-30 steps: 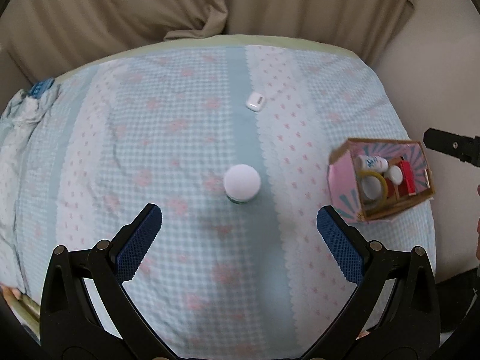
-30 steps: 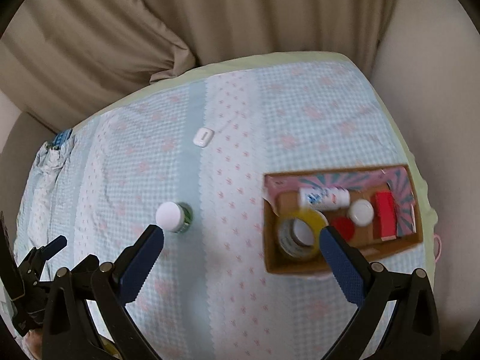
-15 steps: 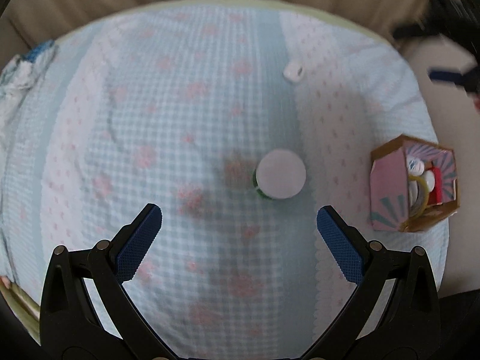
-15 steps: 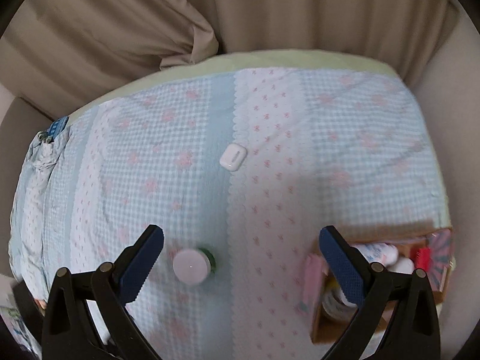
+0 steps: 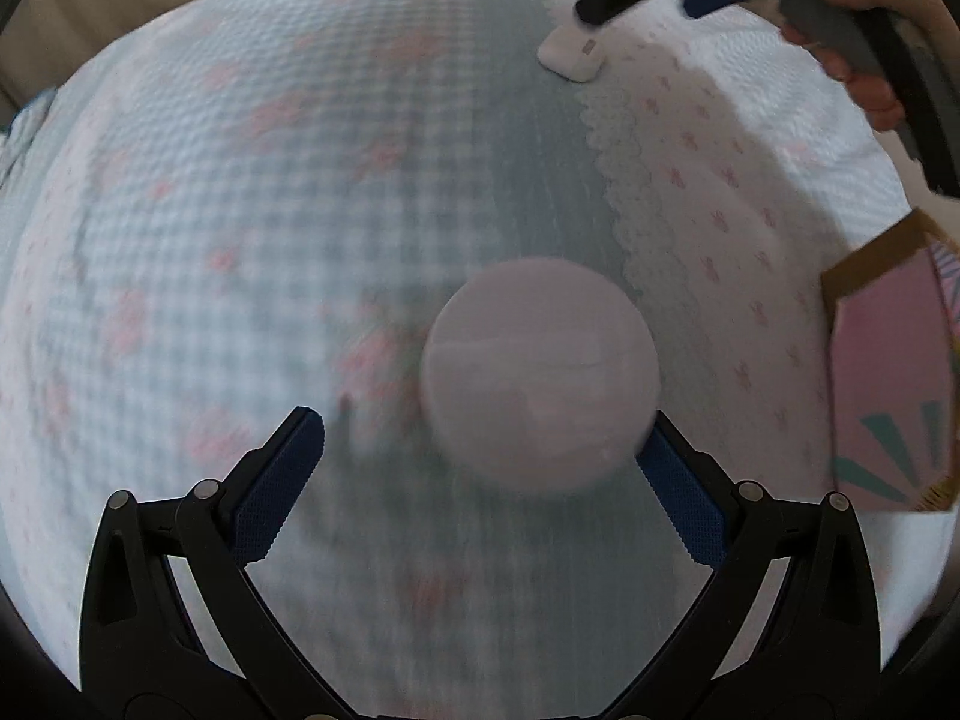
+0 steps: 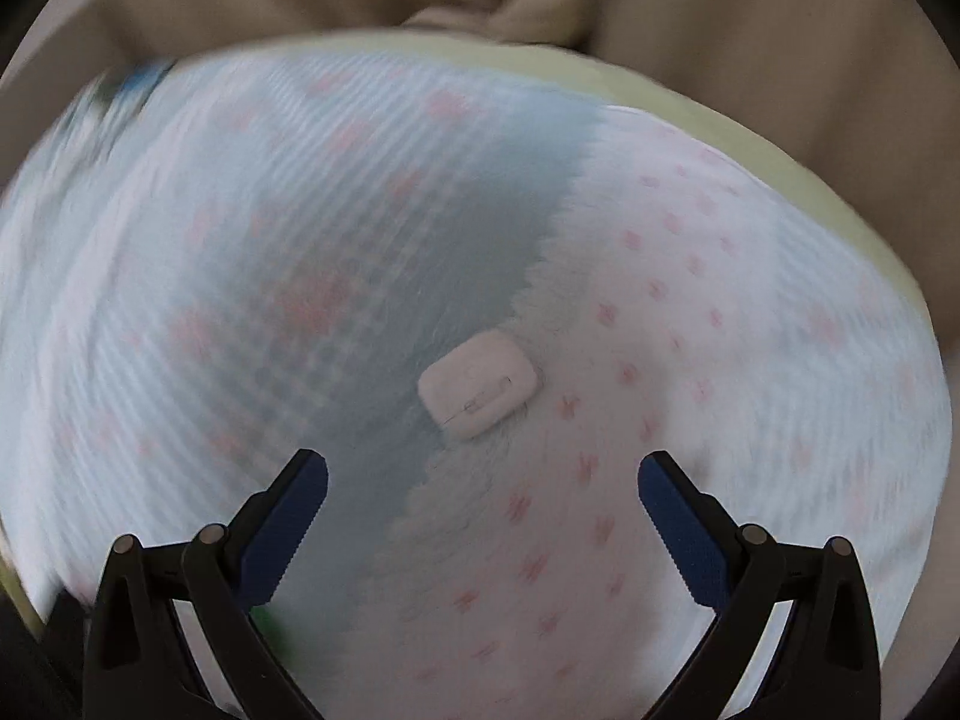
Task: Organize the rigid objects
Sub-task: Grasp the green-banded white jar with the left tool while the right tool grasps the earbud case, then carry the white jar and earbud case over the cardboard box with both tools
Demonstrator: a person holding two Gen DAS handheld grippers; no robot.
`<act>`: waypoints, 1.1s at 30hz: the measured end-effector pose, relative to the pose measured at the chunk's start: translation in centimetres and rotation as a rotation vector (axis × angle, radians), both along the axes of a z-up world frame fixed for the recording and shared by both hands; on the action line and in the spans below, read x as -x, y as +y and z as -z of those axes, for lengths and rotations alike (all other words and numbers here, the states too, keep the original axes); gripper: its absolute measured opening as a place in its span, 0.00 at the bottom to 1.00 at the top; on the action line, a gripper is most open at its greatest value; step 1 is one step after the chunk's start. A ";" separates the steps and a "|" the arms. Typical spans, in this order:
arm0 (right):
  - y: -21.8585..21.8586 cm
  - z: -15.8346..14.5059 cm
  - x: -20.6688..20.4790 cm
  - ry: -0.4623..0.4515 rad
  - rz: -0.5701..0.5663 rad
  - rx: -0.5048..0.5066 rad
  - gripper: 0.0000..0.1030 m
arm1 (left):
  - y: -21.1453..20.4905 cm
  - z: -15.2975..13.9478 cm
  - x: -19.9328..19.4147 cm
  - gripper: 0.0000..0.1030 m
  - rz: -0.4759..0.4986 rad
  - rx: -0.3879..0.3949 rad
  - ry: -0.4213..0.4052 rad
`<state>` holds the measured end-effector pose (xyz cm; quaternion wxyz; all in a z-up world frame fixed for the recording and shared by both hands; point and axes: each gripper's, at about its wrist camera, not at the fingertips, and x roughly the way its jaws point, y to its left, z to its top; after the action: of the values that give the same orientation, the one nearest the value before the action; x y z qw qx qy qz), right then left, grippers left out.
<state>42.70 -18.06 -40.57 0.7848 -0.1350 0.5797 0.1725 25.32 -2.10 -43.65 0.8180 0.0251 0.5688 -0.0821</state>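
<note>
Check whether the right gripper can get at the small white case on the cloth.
Probably yes: the right gripper is open, the small white case lies flat just ahead, with only bare cloth between.

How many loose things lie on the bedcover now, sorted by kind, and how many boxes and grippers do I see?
White-lidded round jar: 1
Small white rectangular case: 1
Cardboard box, only partly in view: 1
Grippers, left gripper and right gripper, both open: 2
Total: 5
</note>
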 end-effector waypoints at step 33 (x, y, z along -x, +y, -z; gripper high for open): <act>2.3 2.8 1.5 0.051 -0.179 -0.062 0.54 | 1.7 -1.4 0.5 0.66 -0.107 0.026 -0.108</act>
<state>41.16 -15.72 -43.41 0.7551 -0.1576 0.5794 0.2633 24.87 -0.38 -42.26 0.8509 -0.0117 0.5233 -0.0442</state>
